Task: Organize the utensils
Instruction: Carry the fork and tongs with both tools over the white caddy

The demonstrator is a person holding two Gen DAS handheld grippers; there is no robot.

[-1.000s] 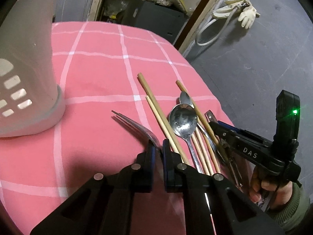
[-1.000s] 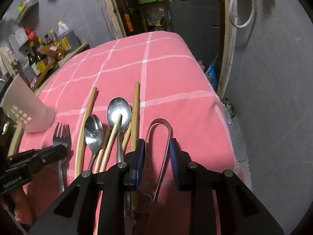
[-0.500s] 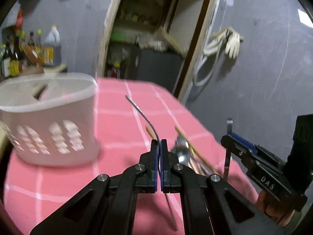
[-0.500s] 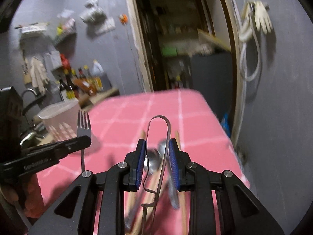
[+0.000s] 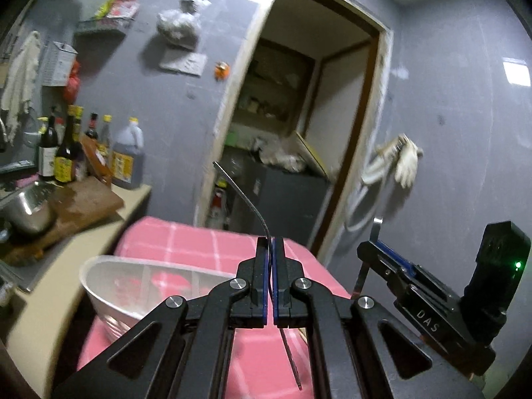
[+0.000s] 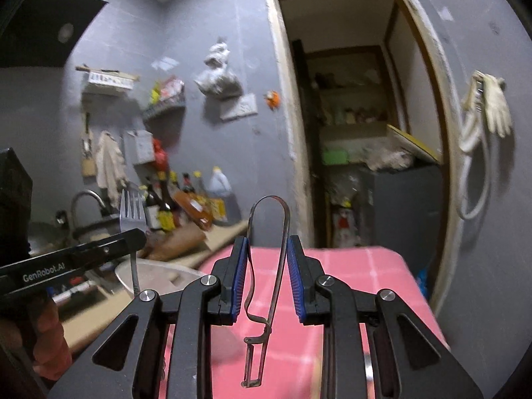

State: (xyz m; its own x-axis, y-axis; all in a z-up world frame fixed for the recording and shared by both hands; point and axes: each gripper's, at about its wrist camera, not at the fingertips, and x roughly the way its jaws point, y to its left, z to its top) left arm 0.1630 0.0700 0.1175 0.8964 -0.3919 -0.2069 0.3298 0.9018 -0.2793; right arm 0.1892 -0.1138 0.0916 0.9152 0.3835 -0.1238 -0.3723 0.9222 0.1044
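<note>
Fork [image 5: 246,199] tines hide edge-on as the left gripper [image 5: 270,252] pinches it upright, while the right gripper [image 6: 267,259] clamps a peeler [image 6: 266,266], loop up.

Steel fork [image 5: 247,201] upright, tines up; looped metal peeler [image 6: 266,282], apparently blade down.

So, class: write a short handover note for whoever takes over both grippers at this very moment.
Left gripper: shut on the fork, held tines up above the white utensil caddy.
Right gripper: shut on the wire-handled metal peeler, lifted over the pink checked tablecloth.
Done: both utensils picked up.
Left: drop each into the caddy. Other utensils are out of view now; check the table.
</note>
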